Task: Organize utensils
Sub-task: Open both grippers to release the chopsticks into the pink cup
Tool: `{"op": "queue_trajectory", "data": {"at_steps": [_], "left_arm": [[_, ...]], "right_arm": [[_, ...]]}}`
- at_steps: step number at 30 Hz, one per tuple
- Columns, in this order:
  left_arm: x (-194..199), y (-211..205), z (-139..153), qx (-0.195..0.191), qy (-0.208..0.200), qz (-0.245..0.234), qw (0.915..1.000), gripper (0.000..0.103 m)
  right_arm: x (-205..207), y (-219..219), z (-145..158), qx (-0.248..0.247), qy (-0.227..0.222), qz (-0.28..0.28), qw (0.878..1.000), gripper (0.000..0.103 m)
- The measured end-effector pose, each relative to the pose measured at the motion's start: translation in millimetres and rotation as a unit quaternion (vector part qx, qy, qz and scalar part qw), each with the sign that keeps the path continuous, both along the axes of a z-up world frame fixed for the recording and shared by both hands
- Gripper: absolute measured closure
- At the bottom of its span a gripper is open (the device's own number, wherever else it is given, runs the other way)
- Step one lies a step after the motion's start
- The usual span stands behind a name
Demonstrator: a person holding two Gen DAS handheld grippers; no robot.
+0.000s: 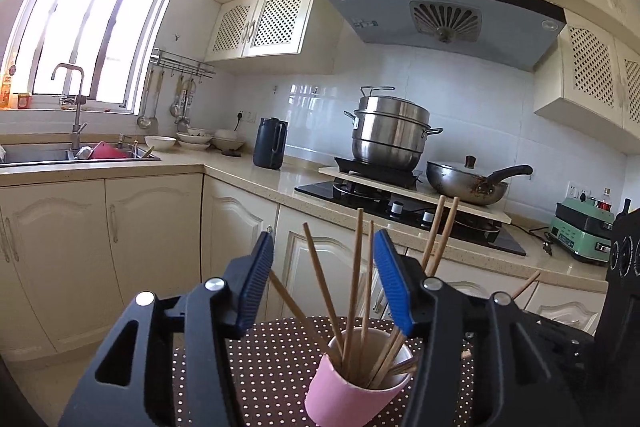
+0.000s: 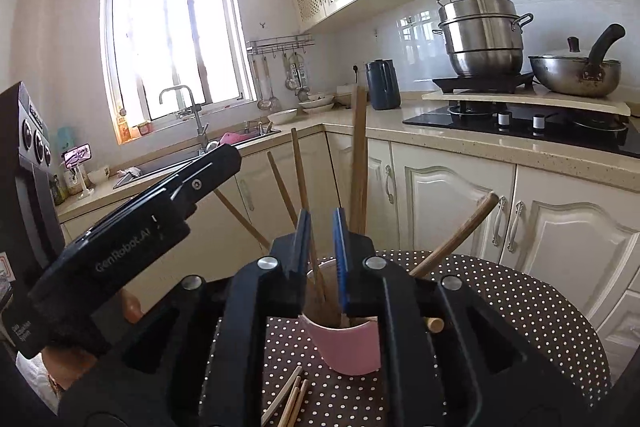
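A pink cup stands on a brown polka-dot table and holds several wooden chopsticks that fan upward. My left gripper is open, its blue pads on either side of the chopsticks above the cup. In the right wrist view the same cup sits just beyond my right gripper, whose jaws are narrowly apart around one chopstick standing in the cup. Several loose chopsticks lie on the table in front of the cup. The left gripper's body shows at the left.
The table stands in a kitchen. Behind are cream cabinets, a counter with a sink, bowls, a dark kettle, a stove with a steel pot and a wok. A green appliance sits at the right.
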State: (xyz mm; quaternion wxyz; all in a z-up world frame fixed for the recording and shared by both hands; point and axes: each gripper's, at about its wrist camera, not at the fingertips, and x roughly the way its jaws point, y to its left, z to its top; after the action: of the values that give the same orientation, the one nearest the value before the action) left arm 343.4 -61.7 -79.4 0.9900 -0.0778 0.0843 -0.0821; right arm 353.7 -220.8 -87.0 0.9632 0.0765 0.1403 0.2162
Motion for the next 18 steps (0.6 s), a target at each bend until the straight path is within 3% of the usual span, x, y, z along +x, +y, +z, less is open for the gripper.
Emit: {"op": "queue_trajectory", "data": {"at_steps": [2,7,9,18], "left_arm": [[-6.3,5.2,3.4,0.000,0.007,0.001,1.0000,0.050],[-24.4,17.8,10.8,0.000,0.020,0.007,0.9998,0.046],[-33.1,22.3,13.9,-0.002,0.021,0.006,0.9998,0.046],[-66.6,28.9,22.8,0.014,0.039,-0.006,0.9991,0.043]], "right_arm": [[-7.3,1.7,5.7,-0.003,-0.008,-0.004,1.000,0.075],[-28.3,6.1,23.2,-0.018,-0.030,-0.014,0.999,0.070],[-39.3,6.9,29.9,-0.023,-0.042,-0.019,0.999,0.058],[-80.1,12.1,46.0,-0.049,-0.064,-0.032,0.996,0.057]]}}
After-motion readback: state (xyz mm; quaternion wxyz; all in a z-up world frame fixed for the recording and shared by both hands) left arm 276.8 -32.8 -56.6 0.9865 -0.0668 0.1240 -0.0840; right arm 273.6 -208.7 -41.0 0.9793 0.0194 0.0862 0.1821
